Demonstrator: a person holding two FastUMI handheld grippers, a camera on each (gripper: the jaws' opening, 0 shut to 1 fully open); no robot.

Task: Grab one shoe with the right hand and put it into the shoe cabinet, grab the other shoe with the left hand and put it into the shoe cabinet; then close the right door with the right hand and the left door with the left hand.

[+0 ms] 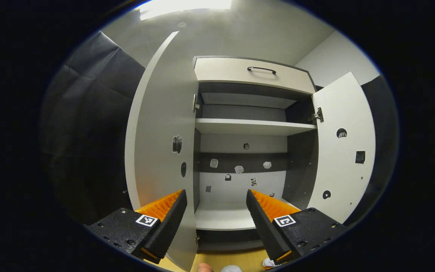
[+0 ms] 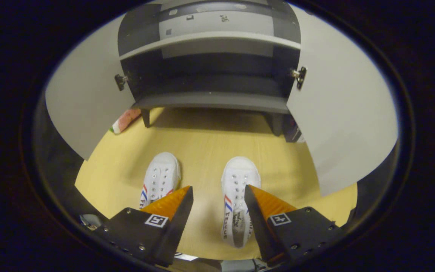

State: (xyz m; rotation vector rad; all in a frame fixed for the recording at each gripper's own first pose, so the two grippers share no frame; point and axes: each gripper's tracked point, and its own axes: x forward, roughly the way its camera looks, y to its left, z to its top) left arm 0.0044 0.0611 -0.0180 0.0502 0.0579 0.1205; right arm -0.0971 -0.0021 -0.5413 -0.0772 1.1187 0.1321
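The heel of the right shoe [image 2: 237, 196] is partly hidden behind the right hand-held gripper [image 2: 218, 211], which is held wide open and empty, one finger overlapping the shoe. The left shoe [image 2: 159, 179] is seen beside it on the wooden floor [image 2: 202, 147]. The left hand-held gripper [image 1: 215, 217], likewise spread and empty, is pointed into the shoe cabinet [image 1: 247, 126], whose doors are swung open.

Hand-held gripper [image 1: 215, 196] agape (nothing held), facing shoe cabinet [image 1: 253, 71], doors open.
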